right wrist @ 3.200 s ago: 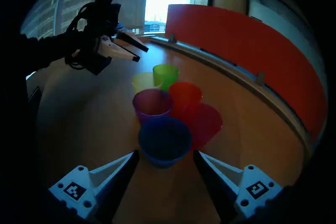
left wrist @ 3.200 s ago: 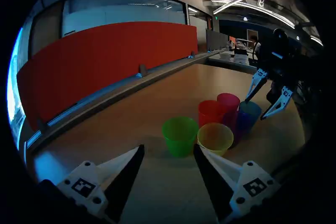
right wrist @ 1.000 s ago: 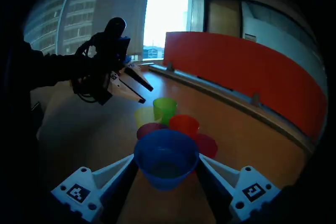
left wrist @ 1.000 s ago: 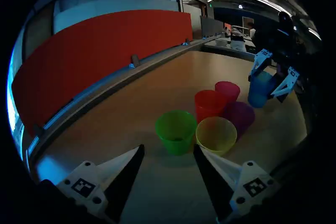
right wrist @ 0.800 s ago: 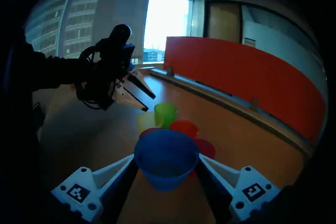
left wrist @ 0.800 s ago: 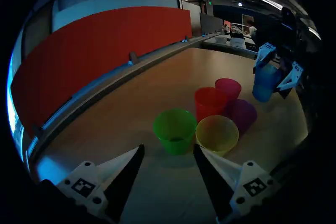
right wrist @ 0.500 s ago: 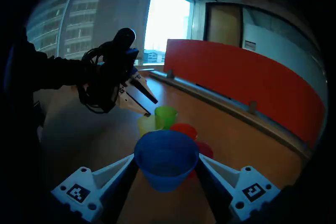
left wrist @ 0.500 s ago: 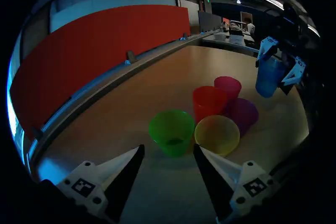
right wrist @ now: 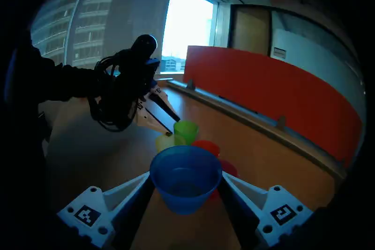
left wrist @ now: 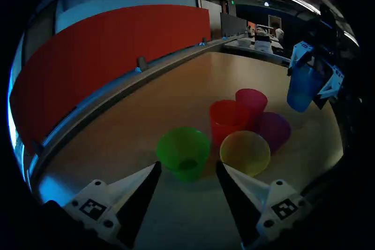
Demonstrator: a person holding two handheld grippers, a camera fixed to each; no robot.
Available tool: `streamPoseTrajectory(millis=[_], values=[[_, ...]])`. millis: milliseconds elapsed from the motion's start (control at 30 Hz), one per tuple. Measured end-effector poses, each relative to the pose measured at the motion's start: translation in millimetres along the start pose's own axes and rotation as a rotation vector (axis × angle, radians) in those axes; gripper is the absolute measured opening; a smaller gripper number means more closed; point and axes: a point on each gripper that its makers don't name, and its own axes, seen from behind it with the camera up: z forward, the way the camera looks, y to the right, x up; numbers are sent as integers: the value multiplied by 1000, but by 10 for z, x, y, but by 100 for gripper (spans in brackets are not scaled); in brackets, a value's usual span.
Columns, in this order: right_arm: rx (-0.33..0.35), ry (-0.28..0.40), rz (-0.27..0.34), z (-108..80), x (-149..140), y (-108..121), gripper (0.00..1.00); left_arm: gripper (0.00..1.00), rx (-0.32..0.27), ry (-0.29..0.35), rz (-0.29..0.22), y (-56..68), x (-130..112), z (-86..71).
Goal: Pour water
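Observation:
In the right gripper view my right gripper (right wrist: 186, 180) is shut on a blue cup (right wrist: 185, 182), held upright above the table with a little water in it. The same blue cup (left wrist: 302, 86) hangs at the far right in the left gripper view. On the table stand a green cup (left wrist: 183, 152), a yellow cup (left wrist: 244, 152), a red cup (left wrist: 228, 119), a pink cup (left wrist: 251, 103) and a purple cup (left wrist: 273, 130), bunched together. My left gripper (left wrist: 187, 170) is open, just in front of the green cup. From the right gripper view, the left gripper (right wrist: 161, 115) hovers over the green cup (right wrist: 185, 131).
A long wooden table (left wrist: 154, 109) runs away from me with a rail and a red partition (left wrist: 108, 53) along its far side. A bright window (right wrist: 187, 29) lies behind the left hand. People stand at desks far back (left wrist: 276, 34).
My right gripper has lifted the blue cup off the table, higher and away from the group. My left gripper has crept closer to the green cup and stayed open.

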Motion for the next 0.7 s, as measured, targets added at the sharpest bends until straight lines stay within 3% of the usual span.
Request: streamPoseTrajectory(millis=[700], values=[[6,-14,-11,24,-17,-14,90,86,24,-4,-14,-100,0,204]])
